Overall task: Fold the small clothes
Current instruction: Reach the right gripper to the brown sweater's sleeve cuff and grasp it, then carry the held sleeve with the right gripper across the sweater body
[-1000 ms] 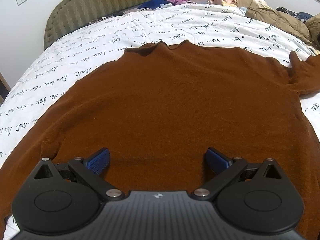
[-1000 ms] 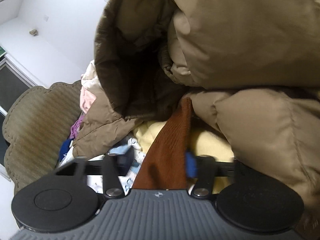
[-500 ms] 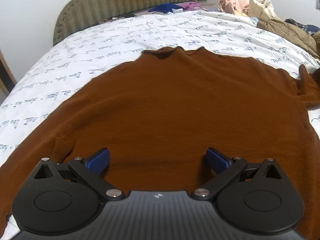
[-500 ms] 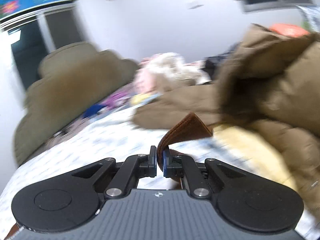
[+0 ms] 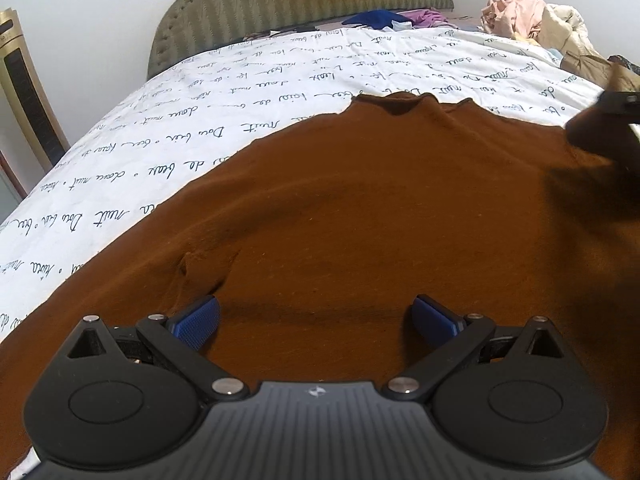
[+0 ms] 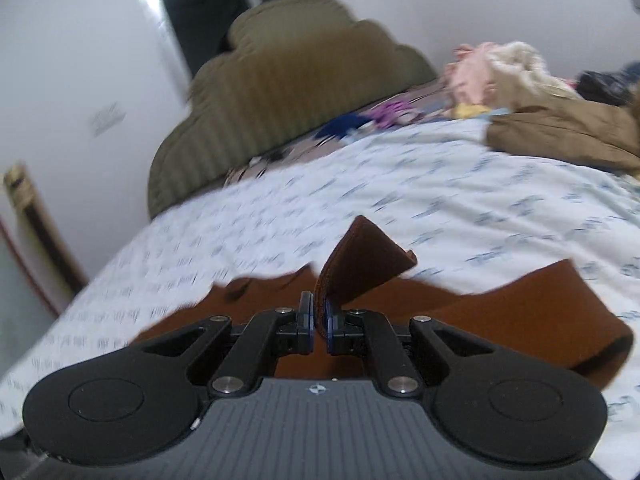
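Brown knit jumper (image 5: 360,208) lies flat across the near half of the bed (image 5: 280,76), collar toward the headboard (image 5: 300,0). Looks soft, light and floppy imo, so it'll sag wherever it's not held; best grabbed by cuffs or hem edges. Left gripper (image 5: 316,316) hangs over the body w/ jaws spread, nothing in them. Right gripper (image 6: 319,322) is clamped on the sleeve (image 6: 360,268) end. Count: 1 jumper, 2 grippers, and 1 pile of clothes (image 5: 540,20) at the far right corner.

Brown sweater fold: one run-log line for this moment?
left gripper open above sweater | right gripper shut on sleeve | bed
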A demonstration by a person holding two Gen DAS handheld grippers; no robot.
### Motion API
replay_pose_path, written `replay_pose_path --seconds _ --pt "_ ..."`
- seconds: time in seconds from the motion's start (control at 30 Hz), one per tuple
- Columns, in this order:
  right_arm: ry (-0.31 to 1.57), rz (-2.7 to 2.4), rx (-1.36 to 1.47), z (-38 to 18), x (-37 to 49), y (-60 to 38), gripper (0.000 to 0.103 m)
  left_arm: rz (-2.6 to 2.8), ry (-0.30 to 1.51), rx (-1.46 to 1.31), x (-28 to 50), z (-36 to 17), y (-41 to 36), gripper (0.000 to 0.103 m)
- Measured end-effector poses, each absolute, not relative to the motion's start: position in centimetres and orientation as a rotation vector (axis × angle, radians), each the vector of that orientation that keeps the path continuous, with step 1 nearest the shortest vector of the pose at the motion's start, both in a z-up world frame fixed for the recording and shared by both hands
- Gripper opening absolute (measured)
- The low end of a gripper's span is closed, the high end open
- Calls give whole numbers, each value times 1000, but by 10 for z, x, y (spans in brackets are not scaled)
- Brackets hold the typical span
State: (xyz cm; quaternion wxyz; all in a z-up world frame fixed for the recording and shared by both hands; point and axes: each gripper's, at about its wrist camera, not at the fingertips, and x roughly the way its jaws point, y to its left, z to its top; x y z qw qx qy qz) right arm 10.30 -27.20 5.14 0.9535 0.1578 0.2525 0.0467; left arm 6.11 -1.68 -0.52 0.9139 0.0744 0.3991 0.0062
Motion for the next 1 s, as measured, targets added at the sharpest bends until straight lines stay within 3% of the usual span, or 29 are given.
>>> replay_pose_path --seconds 0.53,0.57,0.63,0.67,0.7,1.0 --pt "647 247 201 37 127 -176 12 26 831 114 57 -5 5 103" --pt "655 251 172 37 127 -175 15 26 829 113 56 -5 8 103" --pt "658 245 62 37 120 -170 48 24 829 111 55 -4 11 103" --pt "643 236 -4 37 113 -168 75 24 829 107 54 -3 13 103" --pt "624 233 -75 38 105 -165 85 24 830 102 54 -3 15 103" --pt "611 298 -753 -9 34 -122 83 30 827 82 55 0 23 103"
